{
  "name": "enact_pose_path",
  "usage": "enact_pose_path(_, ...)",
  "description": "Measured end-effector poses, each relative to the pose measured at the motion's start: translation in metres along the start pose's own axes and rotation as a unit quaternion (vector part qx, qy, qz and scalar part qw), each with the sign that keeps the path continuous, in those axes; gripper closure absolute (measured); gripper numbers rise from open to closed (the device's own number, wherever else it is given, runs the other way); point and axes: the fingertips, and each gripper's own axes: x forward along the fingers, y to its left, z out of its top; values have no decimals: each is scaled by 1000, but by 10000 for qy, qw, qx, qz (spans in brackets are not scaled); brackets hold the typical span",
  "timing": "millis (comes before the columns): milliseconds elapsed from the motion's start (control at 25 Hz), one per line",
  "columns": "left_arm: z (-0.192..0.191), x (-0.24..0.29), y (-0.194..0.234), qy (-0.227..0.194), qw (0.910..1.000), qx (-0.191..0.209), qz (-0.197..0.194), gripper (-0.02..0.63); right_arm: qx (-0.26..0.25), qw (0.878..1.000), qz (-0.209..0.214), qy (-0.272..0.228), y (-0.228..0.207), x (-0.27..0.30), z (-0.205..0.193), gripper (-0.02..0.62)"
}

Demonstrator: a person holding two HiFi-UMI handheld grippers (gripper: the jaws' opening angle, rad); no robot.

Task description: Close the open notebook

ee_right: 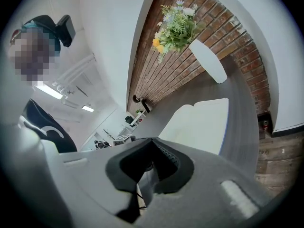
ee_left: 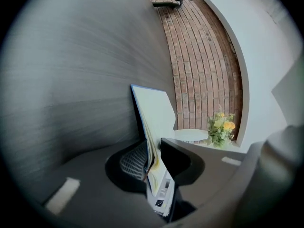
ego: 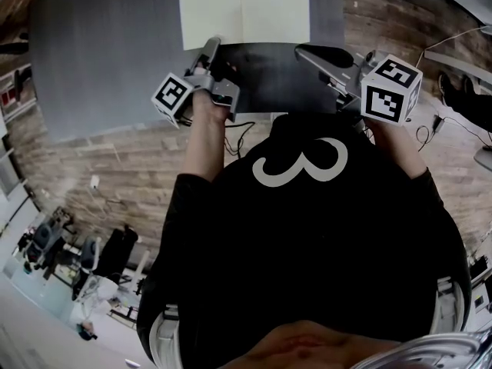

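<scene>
1. The left gripper (ego: 211, 48) (ee_left: 154, 163) is clamped on the near edge of the notebook's left half, with a sheaf of cream pages pinched between its pads.
2. The notebook (ego: 244, 10) (ee_left: 154, 113) (ee_right: 199, 122) lies open at the far middle of the grey table (ego: 100, 52), pages facing up.
3. The right gripper (ego: 301, 50) (ee_right: 151, 151) hovers just near of the notebook's right half, its jaws drawn together with nothing between them.
4. Yellow and white flowers (ee_left: 221, 127) (ee_right: 178, 27) stand beyond the table's far side.
</scene>
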Motion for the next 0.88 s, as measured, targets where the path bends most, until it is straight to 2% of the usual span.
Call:
enact_pose_path(160, -13, -5, 8, -6, 10000, -19, 57, 546, 0, 9999, -10, -125, 1, -18, -10, 594)
enact_pose_path(240, -14, -3, 9, -10, 9999, 16, 107, 551, 11, 9999, -43, -153, -1, -21, -11, 594)
enact_pose_path(520, -13, -9, -3, -85, 9981, 608, 46, 560, 55, 9993, -156, -341, -1, -24, -15, 594)
enact_pose_path(640, -13, -6, -11, -69, 9932, 1157, 79, 561, 66, 9990, -210, -396, -4, -26, -16, 594)
enact_pose_path(760, -12, -6, -17, -61, 9828, 1824, 273, 563, 86, 9986, -280, -445, -7, -27, -18, 594)
enact_pose_path(880, -14, -1, -24, 46, 9724, 2302, 388, 563, 104, 9982, -340, -489, -8, -28, -17, 594)
